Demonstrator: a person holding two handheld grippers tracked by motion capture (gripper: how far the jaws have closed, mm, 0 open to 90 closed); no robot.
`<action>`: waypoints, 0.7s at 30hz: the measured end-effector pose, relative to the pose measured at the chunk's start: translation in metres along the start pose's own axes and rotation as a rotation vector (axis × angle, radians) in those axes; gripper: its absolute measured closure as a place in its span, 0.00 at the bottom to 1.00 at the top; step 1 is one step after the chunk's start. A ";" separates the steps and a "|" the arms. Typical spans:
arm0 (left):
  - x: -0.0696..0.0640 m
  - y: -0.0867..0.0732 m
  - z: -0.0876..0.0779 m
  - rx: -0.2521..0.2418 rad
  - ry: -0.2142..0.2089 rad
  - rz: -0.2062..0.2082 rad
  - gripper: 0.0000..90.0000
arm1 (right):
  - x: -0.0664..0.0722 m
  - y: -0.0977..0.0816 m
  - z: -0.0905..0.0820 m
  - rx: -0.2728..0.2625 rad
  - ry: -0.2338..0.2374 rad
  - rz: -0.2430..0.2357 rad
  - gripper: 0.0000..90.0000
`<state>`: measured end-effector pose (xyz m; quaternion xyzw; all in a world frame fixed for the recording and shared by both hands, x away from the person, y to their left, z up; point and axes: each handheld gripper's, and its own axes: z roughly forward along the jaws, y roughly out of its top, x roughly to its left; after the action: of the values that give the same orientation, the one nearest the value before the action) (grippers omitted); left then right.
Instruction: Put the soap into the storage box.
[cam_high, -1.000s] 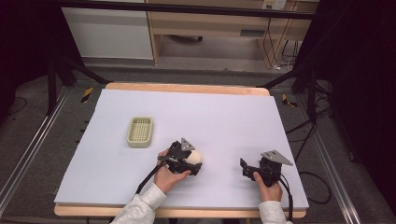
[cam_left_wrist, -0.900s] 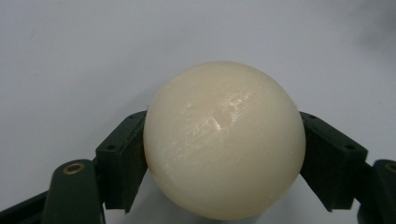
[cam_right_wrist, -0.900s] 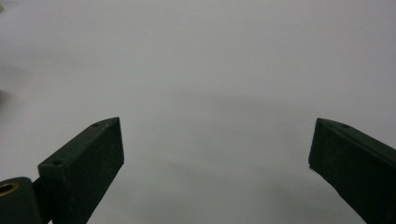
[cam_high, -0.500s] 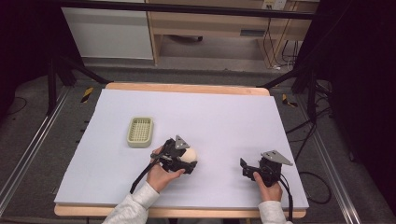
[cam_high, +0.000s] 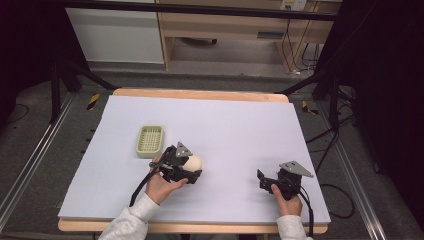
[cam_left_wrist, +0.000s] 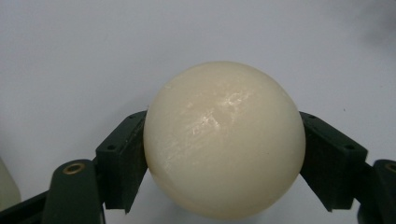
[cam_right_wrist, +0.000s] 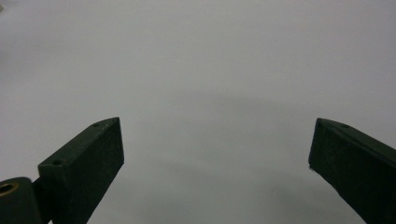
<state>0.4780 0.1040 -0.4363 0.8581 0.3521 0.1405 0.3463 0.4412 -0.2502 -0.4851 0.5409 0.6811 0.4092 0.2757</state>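
A cream ball sits between the jaws of my left gripper, which is shut on it just above the white table sheet, left of the middle. A pale green ridged tray lies on the sheet a short way to the gripper's upper left. My right gripper stands open near the front right of the table, with nothing between its jaws but bare sheet.
A white sheet covers the wooden table. Black frame legs and cables stand at both sides on the floor, and a wooden cabinet sits beyond the far edge.
My left gripper has carried the ball a little to the left and away from the front edge, toward the tray. The right gripper has stayed in place.
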 end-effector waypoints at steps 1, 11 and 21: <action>0.001 -0.001 -0.001 -0.002 0.001 -0.002 0.26 | 0.000 0.000 0.000 0.000 0.000 0.000 0.04; 0.017 -0.010 -0.014 -0.001 0.019 -0.025 0.26 | 0.000 0.000 0.000 0.000 0.001 0.000 0.04; 0.033 -0.012 -0.028 -0.029 0.033 -0.056 0.26 | 0.000 0.000 0.001 0.003 0.000 -0.005 0.04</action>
<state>0.4815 0.1469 -0.4245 0.8404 0.3795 0.1501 0.3565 0.4416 -0.2502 -0.4855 0.5395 0.6831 0.4074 0.2762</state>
